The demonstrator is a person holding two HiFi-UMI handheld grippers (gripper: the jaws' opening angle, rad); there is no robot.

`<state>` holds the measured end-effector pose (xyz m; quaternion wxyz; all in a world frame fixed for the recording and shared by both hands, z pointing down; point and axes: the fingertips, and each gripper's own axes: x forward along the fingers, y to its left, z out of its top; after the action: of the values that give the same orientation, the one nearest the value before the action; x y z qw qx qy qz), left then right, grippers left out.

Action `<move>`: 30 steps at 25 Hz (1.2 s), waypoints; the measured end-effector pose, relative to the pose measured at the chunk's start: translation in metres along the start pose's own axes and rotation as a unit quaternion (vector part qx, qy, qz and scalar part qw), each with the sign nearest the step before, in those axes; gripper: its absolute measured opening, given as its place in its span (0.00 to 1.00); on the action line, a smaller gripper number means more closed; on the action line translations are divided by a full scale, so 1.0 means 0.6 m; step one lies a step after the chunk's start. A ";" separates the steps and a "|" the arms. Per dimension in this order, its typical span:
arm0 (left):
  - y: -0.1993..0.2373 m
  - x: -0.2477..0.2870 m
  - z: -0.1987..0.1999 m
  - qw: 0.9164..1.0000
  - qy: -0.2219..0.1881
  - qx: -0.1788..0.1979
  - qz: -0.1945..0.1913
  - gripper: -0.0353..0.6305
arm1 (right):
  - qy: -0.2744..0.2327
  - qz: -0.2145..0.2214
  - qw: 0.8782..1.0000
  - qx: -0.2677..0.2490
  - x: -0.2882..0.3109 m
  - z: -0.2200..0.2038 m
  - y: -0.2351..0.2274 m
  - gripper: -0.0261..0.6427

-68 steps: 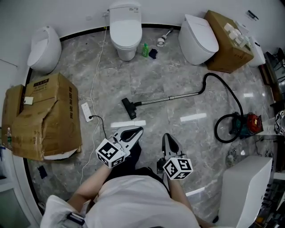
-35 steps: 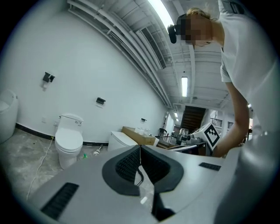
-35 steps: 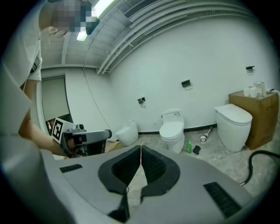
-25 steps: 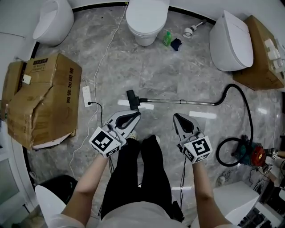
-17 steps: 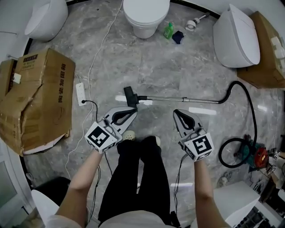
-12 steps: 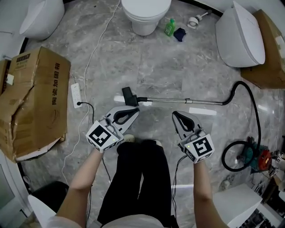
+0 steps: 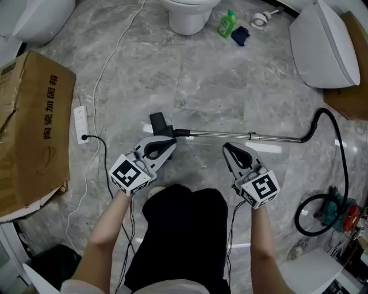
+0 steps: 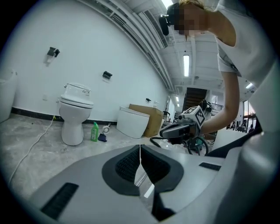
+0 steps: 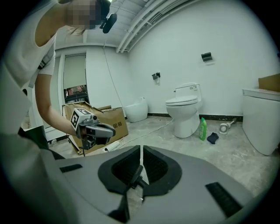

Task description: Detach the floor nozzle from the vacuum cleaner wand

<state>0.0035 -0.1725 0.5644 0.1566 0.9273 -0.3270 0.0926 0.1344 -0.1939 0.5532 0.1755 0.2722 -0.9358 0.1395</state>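
The black floor nozzle [image 7: 157, 123] lies on the grey marble floor, joined to the metal wand [image 7: 230, 135], which runs right to a black hose [image 7: 324, 118]. My left gripper [image 7: 172, 143] is shut and empty, its tips just below the joint of nozzle and wand. Also shut and empty, my right gripper [image 7: 226, 147] sits just below the wand's middle. In the left gripper view the jaws [image 8: 140, 147] meet, and the wand [image 8: 141, 177] shows beneath them. In the right gripper view the jaws [image 9: 141, 148] meet above the nozzle [image 9: 135, 176].
A cardboard box [image 7: 29, 115] stands at the left, with a power strip [image 7: 79, 123] and its cable beside it. A toilet [image 7: 187, 12], a green bottle [image 7: 228, 23] and a second white toilet [image 7: 322, 46] are at the back. The vacuum body [image 7: 339, 211] is at the right.
Both grippers have sunk toward the floor, still shut. The nozzle and wand now lie right at their tips, and the floor looks closer.
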 end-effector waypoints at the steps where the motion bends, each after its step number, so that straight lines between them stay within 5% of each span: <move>1: 0.010 0.011 -0.024 1.000 0.001 0.002 0.000 0.07 | 0.003 0.005 1.000 -0.004 0.014 -0.024 -0.008 0.07; 11: 0.071 0.108 -0.219 0.999 0.016 0.026 -0.040 0.07 | -0.045 0.044 0.998 0.017 0.116 -0.180 -0.096 0.07; 16: 0.093 0.137 -0.289 0.995 0.067 0.038 -0.062 0.09 | 0.065 0.124 0.989 -0.050 0.168 -0.281 -0.073 0.07; 19: 0.098 0.153 -0.330 0.988 0.115 0.060 -0.083 0.34 | 0.145 0.156 0.971 -0.107 0.198 -0.347 -0.054 0.23; 25: 0.093 0.183 -0.421 0.957 0.221 0.143 -0.124 0.42 | 0.234 0.150 0.939 -0.202 0.246 -0.434 -0.066 0.34; 30: 0.111 0.197 -0.504 0.906 0.324 0.234 -0.140 0.44 | 0.299 0.138 0.898 -0.291 0.280 -0.494 -0.092 0.34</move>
<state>0.0312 -0.1835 0.8943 0.0444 0.8924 -0.0942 0.4391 0.1069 -0.2105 0.8967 0.4975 0.0224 -0.8662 -0.0412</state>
